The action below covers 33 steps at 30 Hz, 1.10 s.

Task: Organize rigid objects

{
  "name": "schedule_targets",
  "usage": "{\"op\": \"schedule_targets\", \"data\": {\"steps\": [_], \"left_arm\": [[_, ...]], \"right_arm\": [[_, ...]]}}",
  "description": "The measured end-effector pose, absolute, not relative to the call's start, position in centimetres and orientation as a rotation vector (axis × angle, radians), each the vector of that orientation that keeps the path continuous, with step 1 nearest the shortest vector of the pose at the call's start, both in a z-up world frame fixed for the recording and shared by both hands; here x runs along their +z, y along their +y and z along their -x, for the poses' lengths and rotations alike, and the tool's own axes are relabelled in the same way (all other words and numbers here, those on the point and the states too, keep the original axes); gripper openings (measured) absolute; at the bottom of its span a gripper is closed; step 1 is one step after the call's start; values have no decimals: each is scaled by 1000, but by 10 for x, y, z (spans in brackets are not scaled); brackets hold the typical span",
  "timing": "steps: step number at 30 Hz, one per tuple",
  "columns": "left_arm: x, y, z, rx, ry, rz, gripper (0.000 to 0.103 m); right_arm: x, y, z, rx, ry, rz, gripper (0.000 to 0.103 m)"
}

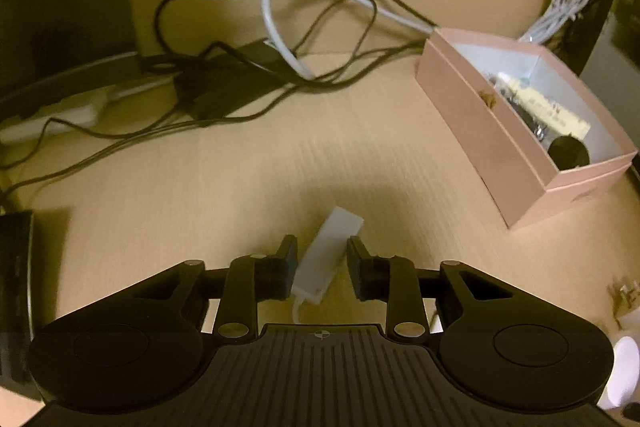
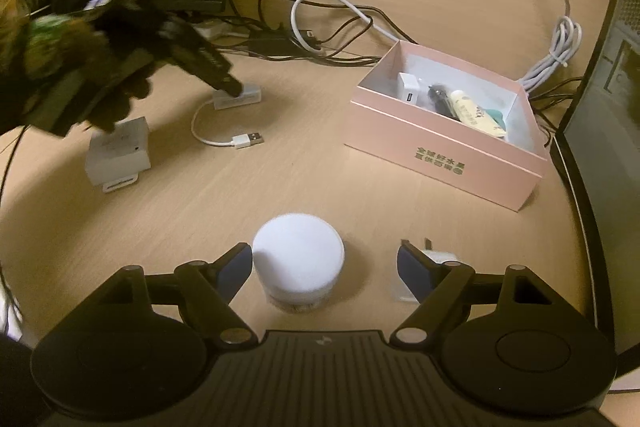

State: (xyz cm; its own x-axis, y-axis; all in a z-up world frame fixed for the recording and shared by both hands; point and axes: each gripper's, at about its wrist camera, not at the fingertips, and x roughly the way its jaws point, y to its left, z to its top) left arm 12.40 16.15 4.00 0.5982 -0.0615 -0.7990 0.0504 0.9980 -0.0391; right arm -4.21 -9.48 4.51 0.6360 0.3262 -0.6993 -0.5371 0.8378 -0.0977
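Pink box [image 2: 448, 151] is my collection point for loose desk items.
Left of it, my left gripper [image 1: 322, 265] straddles the white USB adapter [image 1: 324, 259], pads clear; nearer me, my right gripper [image 2: 325, 269] stands wide around the white jar [image 2: 298, 259], ungripped.

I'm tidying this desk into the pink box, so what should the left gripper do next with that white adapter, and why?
Probably close the left gripper on the white adapter: it lies between the open jaws, a gap showing on the right side. Then lift it toward the pink box.
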Motion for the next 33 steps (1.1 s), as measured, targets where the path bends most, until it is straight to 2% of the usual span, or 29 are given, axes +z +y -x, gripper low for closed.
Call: {"op": "schedule_targets", "data": {"steps": [10, 19, 26, 33], "left_arm": [[33, 143, -120, -94, 961, -6, 30], [30, 128, -94, -122, 954, 19, 30], [27, 134, -100, -44, 909, 143, 29], [26, 123, -103, -9, 905, 96, 29]], "right_arm": [[47, -136, 36, 397, 745, 209, 80], [37, -164, 27, 346, 767, 233, 80], [16, -161, 18, 355, 810, 237, 80], [7, -141, 8, 384, 782, 240, 80]]}}
